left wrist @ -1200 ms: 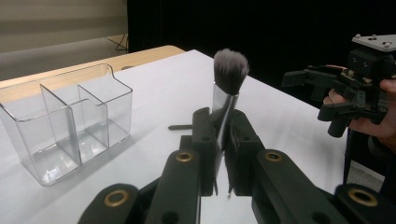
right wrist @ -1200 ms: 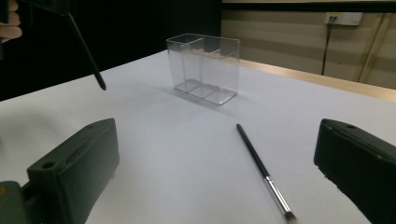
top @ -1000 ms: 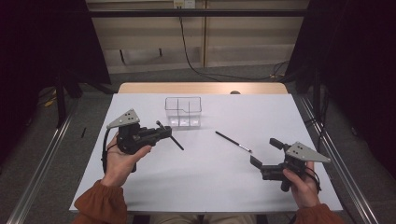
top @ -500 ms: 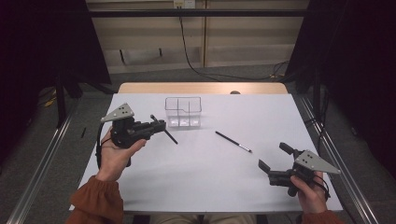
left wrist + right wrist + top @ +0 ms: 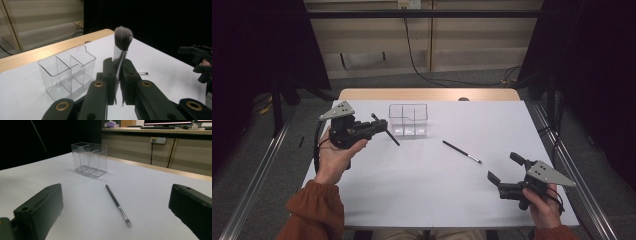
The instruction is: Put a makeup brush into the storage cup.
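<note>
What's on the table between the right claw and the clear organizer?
A thin brush lies flat on the white table between the open right claw and the clear organizer, touching neither; the right gripper view shows it best.

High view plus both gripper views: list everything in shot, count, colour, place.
Table: 1, white top with a wood far edge, centre.
Clear organiser: 1, transparent, three compartments, far-centre of the table, nothing inside.
Fluffy brush: 1, grey bristles, silver ferrule, dark handle, clamped in the left tongs, off the table.
Thin brush: 1, dark handle, silver ferrule, lying flat right of the organiser.
Wall cable: 1, black, on the floor behind the table.
Left tongs: 1, black, shut on the fluffy brush, beside the organiser.
Right tongs: 1, black, jaws wide open, near right corner.
Sleeves: 2, rust orange, bottom edge.
</note>
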Action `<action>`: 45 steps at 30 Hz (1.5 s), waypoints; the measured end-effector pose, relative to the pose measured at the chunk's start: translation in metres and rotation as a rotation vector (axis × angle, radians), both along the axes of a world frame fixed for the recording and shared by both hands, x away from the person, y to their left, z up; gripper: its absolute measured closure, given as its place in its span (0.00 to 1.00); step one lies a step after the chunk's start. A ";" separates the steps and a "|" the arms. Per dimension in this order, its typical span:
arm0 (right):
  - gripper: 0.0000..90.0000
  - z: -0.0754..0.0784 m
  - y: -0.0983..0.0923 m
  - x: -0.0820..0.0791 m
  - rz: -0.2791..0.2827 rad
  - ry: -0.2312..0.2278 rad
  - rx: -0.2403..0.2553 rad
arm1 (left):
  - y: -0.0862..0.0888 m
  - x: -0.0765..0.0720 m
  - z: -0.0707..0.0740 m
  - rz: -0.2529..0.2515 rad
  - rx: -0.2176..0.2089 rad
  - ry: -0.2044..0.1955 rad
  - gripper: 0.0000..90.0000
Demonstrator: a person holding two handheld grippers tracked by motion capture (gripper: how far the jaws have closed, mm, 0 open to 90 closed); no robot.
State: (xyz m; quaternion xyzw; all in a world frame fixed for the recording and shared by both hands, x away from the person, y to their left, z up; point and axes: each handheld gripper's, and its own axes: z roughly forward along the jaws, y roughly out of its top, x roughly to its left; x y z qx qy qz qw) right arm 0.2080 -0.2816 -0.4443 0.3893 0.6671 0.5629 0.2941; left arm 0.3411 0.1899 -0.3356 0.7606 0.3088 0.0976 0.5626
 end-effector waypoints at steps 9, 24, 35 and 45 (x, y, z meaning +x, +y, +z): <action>0.00 0.000 0.001 0.001 0.010 -0.005 -0.005 | -0.006 0.009 0.009 0.016 -0.004 -0.029 0.93; 0.00 0.000 0.001 0.000 0.005 -0.005 -0.003 | -0.013 0.027 0.022 0.053 -0.002 -0.056 0.93; 0.00 0.000 0.001 0.000 0.003 -0.005 -0.006 | -0.023 0.048 0.028 0.089 0.021 -0.068 0.93; 0.00 0.000 0.000 -0.001 -0.001 -0.001 -0.004 | -0.017 0.067 0.021 0.146 0.036 -0.040 0.93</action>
